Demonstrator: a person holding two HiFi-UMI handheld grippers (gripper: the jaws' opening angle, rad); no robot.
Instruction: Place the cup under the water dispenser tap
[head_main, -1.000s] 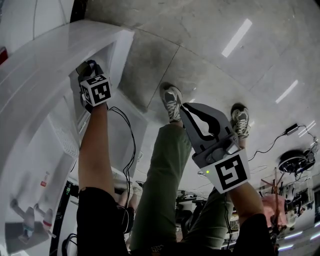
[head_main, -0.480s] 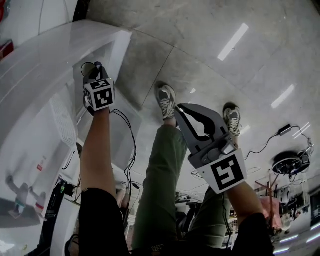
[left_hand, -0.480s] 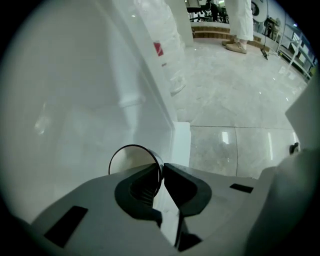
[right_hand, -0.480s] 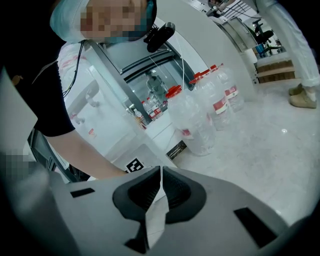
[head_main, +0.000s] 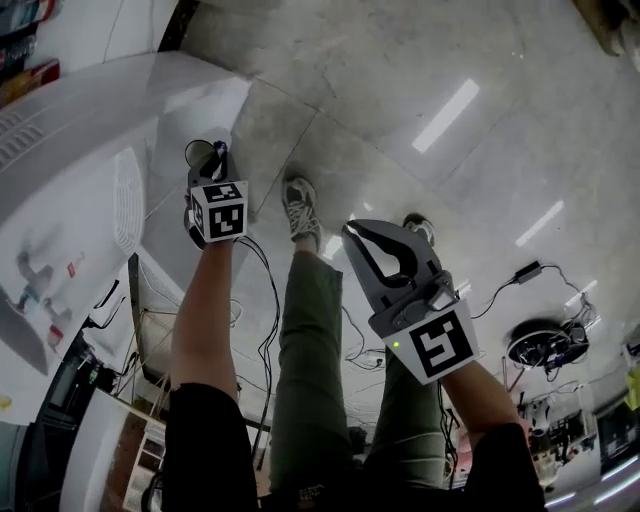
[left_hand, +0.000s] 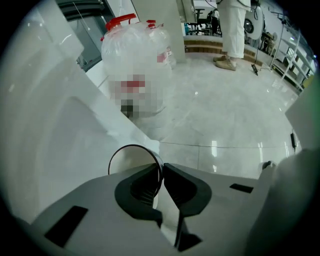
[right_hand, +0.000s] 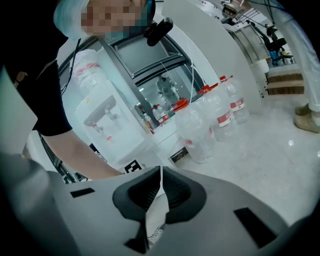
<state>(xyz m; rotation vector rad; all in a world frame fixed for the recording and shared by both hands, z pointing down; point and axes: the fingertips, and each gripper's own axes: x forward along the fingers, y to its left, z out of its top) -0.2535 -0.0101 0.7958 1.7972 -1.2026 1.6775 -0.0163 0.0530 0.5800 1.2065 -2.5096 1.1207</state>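
My left gripper (head_main: 212, 163) has the cup (head_main: 203, 152), so the next move depends on which way the tap lies from that hand. In the left gripper view the jaws have just been closing and now stand nearly together. They pinch the thin clear wall of the cup (left_hand: 134, 162), with one pad inside the rim and one outside. The dark ring of the rim sits just left of the jaws. The cup's long axis seems to run roughly along the jaws, and since the gripper points steeply toward the floor, I judge the cup close to upright, hanging clear of any surface. In the head view the water dispenser (head_main: 90, 130) fills the left edge, and what I take to be its taps (head_main: 32, 282) lie further left of the cup and lower in the frame. The cup is therefore beside the white body, not yet under a tap. My left hand is clearly the nearer one. My right gripper (head_main: 350, 232) is well apart over the floor, its jaws closed on nothing. Its own view looks across at the dispenser (right_hand: 97, 112).
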